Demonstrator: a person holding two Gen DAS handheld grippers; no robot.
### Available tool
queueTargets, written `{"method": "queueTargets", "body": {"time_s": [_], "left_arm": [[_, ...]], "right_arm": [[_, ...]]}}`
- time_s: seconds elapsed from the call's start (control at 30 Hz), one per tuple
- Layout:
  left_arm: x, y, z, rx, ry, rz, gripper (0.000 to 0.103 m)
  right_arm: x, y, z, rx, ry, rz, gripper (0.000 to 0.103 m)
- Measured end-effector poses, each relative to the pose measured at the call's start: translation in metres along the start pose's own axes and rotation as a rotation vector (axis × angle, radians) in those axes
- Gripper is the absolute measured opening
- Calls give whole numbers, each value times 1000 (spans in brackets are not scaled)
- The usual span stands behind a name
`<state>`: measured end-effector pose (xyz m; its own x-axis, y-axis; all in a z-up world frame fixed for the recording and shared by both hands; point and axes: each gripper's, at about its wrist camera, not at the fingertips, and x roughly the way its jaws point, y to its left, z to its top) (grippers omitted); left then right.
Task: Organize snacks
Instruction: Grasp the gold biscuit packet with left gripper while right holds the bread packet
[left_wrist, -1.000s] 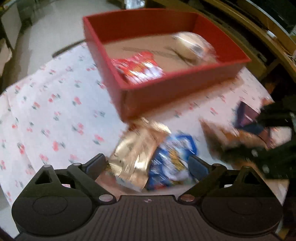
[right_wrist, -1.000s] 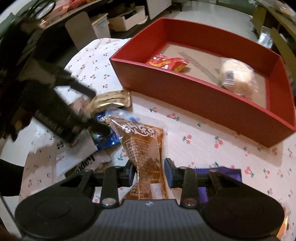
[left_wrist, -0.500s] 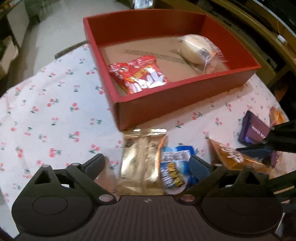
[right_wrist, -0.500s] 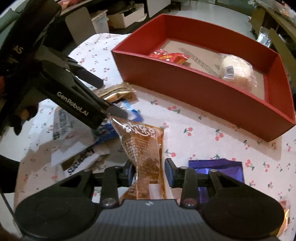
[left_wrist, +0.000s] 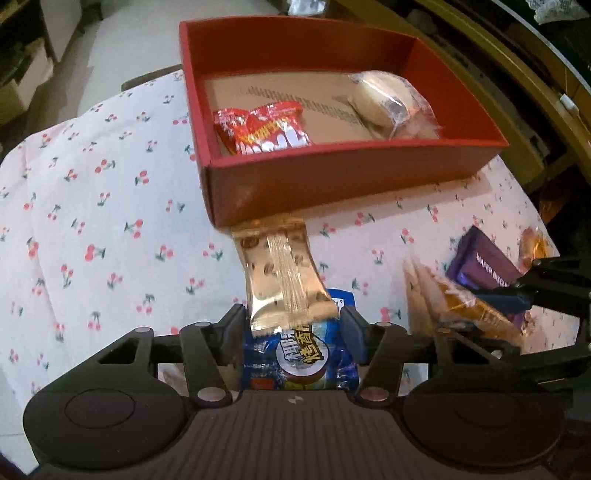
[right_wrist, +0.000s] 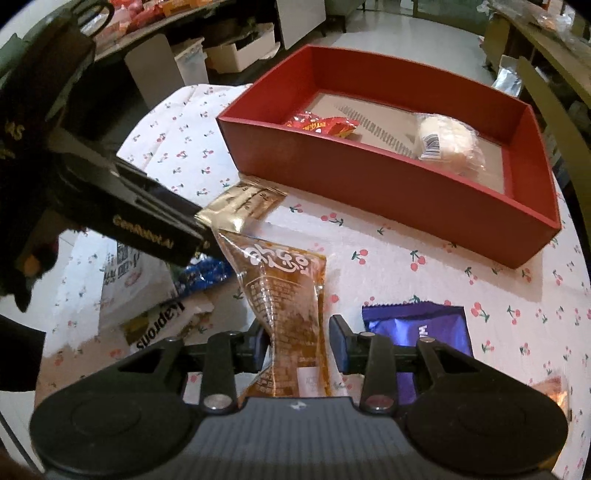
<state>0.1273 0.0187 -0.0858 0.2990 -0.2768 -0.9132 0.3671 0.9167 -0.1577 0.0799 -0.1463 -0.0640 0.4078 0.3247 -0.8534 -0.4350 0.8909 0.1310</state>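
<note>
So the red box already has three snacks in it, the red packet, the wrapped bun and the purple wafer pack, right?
Not quite. The red box holds only two: the red packet and the wrapped bun. The right wrist view shows the purple wafer pack lying outside on the tablecloth.

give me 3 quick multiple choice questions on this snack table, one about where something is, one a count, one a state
1. Where is the purple wafer packet?
A. in the red box
B. on the cherry-print cloth
C. in the left gripper

2. How many snacks lie in the red box?
A. two
B. four
C. none

3. What is the right gripper doing?
A. hanging open over nothing
B. pinching the orange-brown packet
C. gripping the box wall

Answers:
1 B, it lies flat on the cloth, outside the box.
2 A, only the red packet and the wrapped bun are inside.
3 B, the orange-brown packet narrows where the fingers squeeze it.
</note>
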Motion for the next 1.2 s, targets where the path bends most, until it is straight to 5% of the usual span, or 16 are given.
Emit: {"method": "queueTargets", "body": {"time_s": [0.07,0.17,0.3,0.5,0.7,0.8,0.97,1.2], "left_arm": [[-2,2,-3,-25,-9,17,65],[-6,-2,1,-25,-36,71,86],[-2,-13,13,-21,-66,100,89],[25,-22,21,11,-14,211,82],[16,-23,14,13,-24,181,61],[13,-20,11,7,-23,170,57],[11,-18,11,-5,-15,151,59],[20,-16,18,14,-18,178,78]], "right_arm": [[-4,0,-4,9,-4,4,48],[-6,-1,-8,19,-1,-2,48],[-3,-6,-6,32,4,-20,48],[-2,-16,-2,53,-2,-36,48],[4,-19,-1,42,22,16,53],[9,-19,-3,34,61,35,73],[18,-19,-3,29,79,41,88],[25,-39,5,123,73,76,91]]}}
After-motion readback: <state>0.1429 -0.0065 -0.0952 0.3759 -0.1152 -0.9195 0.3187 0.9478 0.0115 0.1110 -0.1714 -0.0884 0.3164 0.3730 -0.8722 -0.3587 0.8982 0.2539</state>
